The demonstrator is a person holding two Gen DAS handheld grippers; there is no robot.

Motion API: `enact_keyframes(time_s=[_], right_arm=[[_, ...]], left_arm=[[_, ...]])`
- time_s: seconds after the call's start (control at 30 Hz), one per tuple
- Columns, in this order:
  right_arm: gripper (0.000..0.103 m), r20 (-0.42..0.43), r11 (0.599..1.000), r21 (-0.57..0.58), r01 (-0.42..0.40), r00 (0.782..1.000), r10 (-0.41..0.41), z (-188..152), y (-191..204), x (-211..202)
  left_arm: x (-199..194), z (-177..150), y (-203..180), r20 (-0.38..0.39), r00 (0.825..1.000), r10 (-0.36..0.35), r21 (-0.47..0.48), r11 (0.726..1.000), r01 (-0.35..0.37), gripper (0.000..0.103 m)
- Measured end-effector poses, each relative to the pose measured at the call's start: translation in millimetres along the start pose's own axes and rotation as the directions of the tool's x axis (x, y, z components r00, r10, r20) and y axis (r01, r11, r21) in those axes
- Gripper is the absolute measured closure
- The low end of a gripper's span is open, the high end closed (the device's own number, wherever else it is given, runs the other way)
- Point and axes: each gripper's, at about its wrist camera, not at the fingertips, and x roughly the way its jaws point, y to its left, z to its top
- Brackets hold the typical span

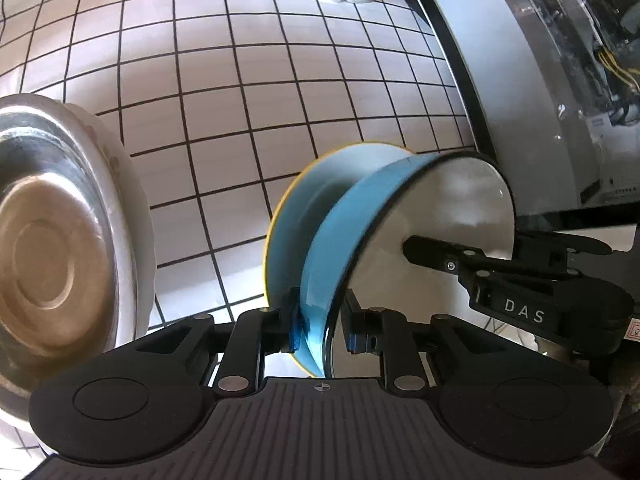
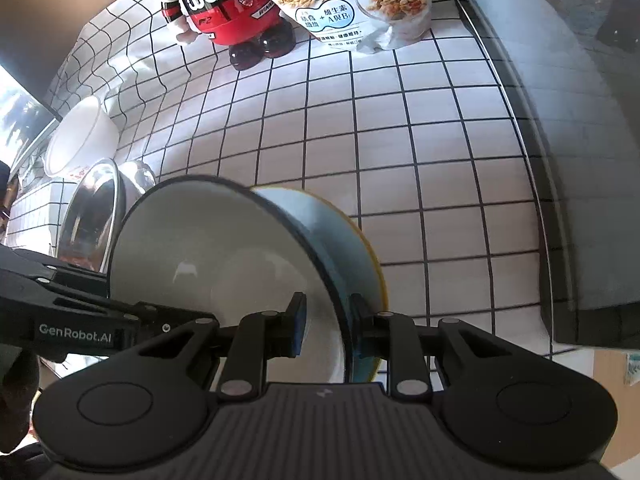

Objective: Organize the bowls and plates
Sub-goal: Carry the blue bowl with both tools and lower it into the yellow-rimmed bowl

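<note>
Left wrist view: the left gripper [image 1: 320, 326] is clamped on the wall of a blue bowl [image 1: 340, 236], one pad outside, one inside against the white lining. The bowl sits tipped on its side over a blue plate [image 1: 298, 200] with a yellow rim, on a white tiled counter [image 1: 248, 92]. The right gripper [image 1: 416, 246] reaches in from the right, with one finger across the white interior. At far left a steel bowl [image 1: 44, 236] rests in a white dish.

Right wrist view: the right gripper [image 2: 326, 330] pinches the opposite side of the same rim, one pad inside, one outside. The left gripper [image 2: 188, 318] comes in from the left. Beyond stand a white bowl [image 2: 82, 136], the steel bowl [image 2: 90, 216], a red figurine [image 2: 224, 4] and a cereal bag [image 2: 360, 4].

The bowl looks like glazed enamel or ceramic (rigid, slick, liable to chip). I judge it moderately heavy for a thin rim pinch, so gripping at two opposite points on the wall suits it; it should be set down gently.
</note>
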Motion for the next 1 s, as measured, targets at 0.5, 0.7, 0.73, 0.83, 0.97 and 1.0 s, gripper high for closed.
enact_keyframes(time_s=[0.5,0.7,0.73,0.83,0.97,1.0], right_arm=[[0.079,-0.023,0.999,-0.043,-0.006,1.0,0.005,4,3,7],[0.08,-0.038,0.999,-0.045,-0.01,0.999,0.008,6,2,7],[0.08,-0.04,0.999,-0.046,-0.01,0.999,0.008,7,2,7],[0.08,-0.047,0.999,-0.053,-0.008,0.999,0.006,7,2,8],[0.08,-0.055,0.999,-0.049,-0.015,0.998,0.012,8,1,7],[0.08,-0.053,0.999,-0.052,-0.012,0.999,0.009,7,1,7]], left_arm=[[-11,2,12,-0.001,0.999,-0.046,-0.024,0.999,0.046,0.081],[-12,3,7,-0.008,0.999,-0.034,-0.009,0.999,0.034,0.081],[-12,3,8,-0.01,0.999,-0.036,-0.01,0.999,0.036,0.081],[-14,3,11,-0.015,0.999,-0.047,-0.021,0.999,0.047,0.081],[-16,3,13,-0.011,0.998,-0.058,-0.03,0.998,0.057,0.079],[-17,2,12,-0.009,0.998,-0.056,-0.026,0.998,0.056,0.078]])
